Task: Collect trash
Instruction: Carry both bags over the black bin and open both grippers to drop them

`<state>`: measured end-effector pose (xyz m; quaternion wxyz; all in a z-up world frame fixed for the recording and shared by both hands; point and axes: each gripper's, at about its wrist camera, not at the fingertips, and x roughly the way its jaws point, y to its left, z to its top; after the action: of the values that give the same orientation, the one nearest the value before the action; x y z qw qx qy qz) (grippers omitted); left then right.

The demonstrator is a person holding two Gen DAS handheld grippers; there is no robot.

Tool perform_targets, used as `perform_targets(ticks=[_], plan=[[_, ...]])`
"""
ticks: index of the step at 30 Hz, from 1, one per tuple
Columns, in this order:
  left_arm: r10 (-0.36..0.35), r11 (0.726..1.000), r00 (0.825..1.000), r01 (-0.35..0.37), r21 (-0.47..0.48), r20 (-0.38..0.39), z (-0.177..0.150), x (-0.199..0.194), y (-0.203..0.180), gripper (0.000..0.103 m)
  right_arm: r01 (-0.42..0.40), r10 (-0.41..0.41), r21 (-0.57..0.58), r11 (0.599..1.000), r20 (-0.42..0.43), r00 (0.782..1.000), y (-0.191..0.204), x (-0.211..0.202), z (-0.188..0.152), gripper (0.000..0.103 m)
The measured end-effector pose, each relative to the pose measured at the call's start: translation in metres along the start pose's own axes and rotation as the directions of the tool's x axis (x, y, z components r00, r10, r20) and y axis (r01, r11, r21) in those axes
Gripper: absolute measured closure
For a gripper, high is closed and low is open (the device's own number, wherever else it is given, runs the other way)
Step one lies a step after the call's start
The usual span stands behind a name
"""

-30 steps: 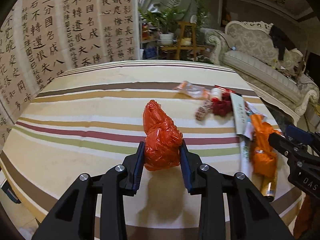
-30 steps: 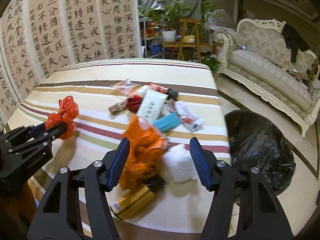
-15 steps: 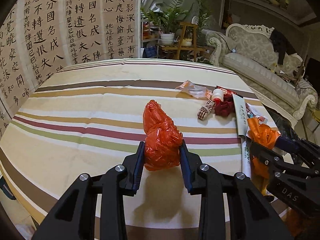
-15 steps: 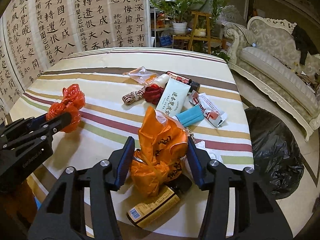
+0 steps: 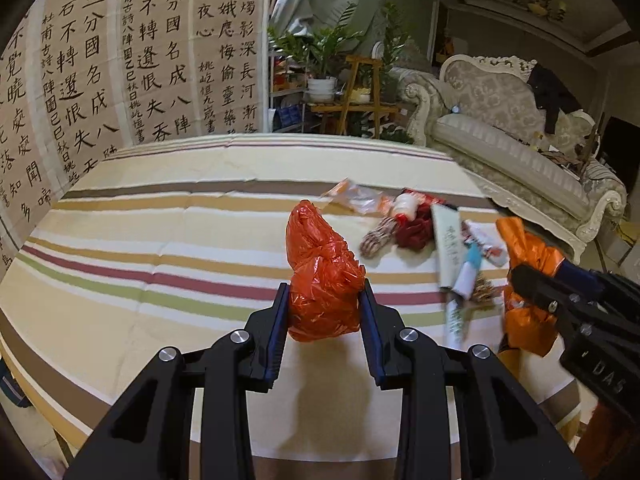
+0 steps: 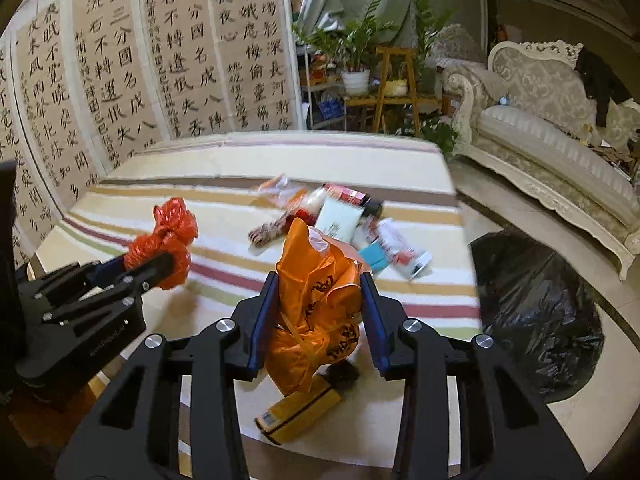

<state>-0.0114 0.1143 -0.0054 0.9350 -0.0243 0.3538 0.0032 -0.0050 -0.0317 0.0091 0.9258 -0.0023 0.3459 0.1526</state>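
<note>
While both grippers carry bagged trash, most of the litter is not yet collected.

Largest first: the striped tablecloth (image 6: pixel 168 308) fills the middle of both views, and the black trash bag (image 6: pixel 536 312) sits on the floor at right, seemingly the destination. The right gripper (image 6: pixel 316 300) is clamped on the orange plastic bag (image 6: pixel 316 280), centre frame; the left gripper (image 5: pixel 324 316) is clamped on the red plastic bag (image 5: pixel 320 276), centre frame. By my judgement little is done: a yellow box (image 6: pixel 300 412), cream tube (image 6: pixel 338 222) and small wrappers (image 6: pixel 400 252) remain.
</note>
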Motion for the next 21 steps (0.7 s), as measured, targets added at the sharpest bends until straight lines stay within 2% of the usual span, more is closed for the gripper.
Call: perform_targets(ticks=[3,7,14,21], plan=[[-0.025,1.000,0.999,0.025,0.012,0.020,0.005,-0.003,-0.013,0.069,0.031,-0.032,0.016,0.999,0.032,0.999,-0.016,-0.010,0.004,0.064],[-0.066,0.997,0.997,0.065,0.044,0.032,0.010,-0.002,-0.038,0.069,0.111,-0.113,0.039,0.993,0.064,0.992,-0.047,-0.018,0.006,0.064],[-0.149,0.982,0.988,0.144,0.119,0.032,0.021,0.008,-0.094,0.069,0.216,-0.223,0.116,0.970,0.057,0.973,-0.114,-0.015,-0.001,0.064],[-0.185,0.966,0.983,0.179,0.188,0.015,0.027,0.026,-0.145,0.069,0.289,-0.300,0.178,0.941,0.041,0.953,-0.165,-0.009,-0.009,0.064]])
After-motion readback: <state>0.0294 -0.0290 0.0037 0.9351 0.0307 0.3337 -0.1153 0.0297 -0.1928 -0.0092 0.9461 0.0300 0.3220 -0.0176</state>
